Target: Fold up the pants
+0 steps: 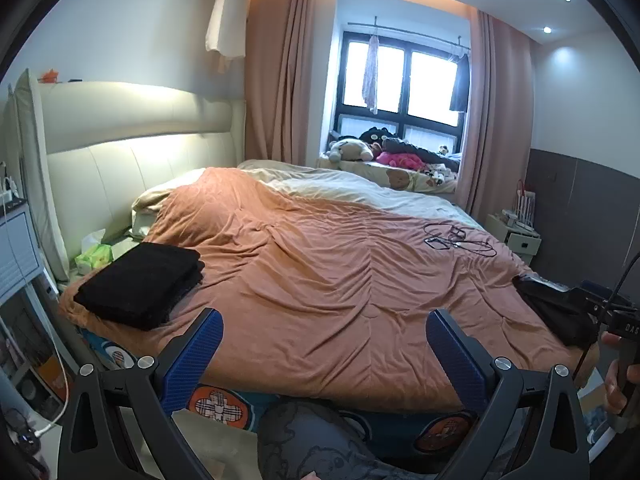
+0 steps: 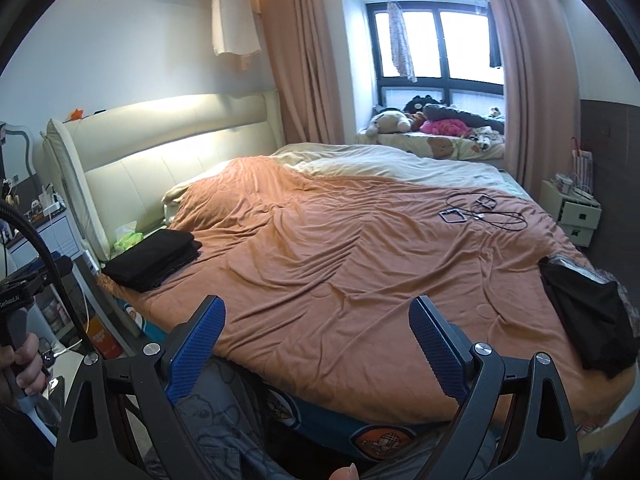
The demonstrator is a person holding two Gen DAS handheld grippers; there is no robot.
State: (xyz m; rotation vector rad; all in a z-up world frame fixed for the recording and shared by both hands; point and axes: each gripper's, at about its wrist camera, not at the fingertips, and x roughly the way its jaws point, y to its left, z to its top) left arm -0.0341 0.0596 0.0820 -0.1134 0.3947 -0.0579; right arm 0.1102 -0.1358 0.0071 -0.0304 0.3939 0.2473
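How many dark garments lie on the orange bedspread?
2: a folded black stack near the headboard corner, and a loose black garment at the opposite edge. More may lie beyond view.

Both fisheye views are fairly bright and mostly sharp, with straight lines bowed and black vignetting in the corners. Daylight through the window [image 1: 400, 80] blows the panes out to plain white. A warm glow runs along the ceiling above the curtains [image 2: 304, 48], and a lit strip brightens the cream headboard [image 1: 136, 120]. The orange bedspread [image 2: 340, 260] shows soft shadows in its wrinkles.
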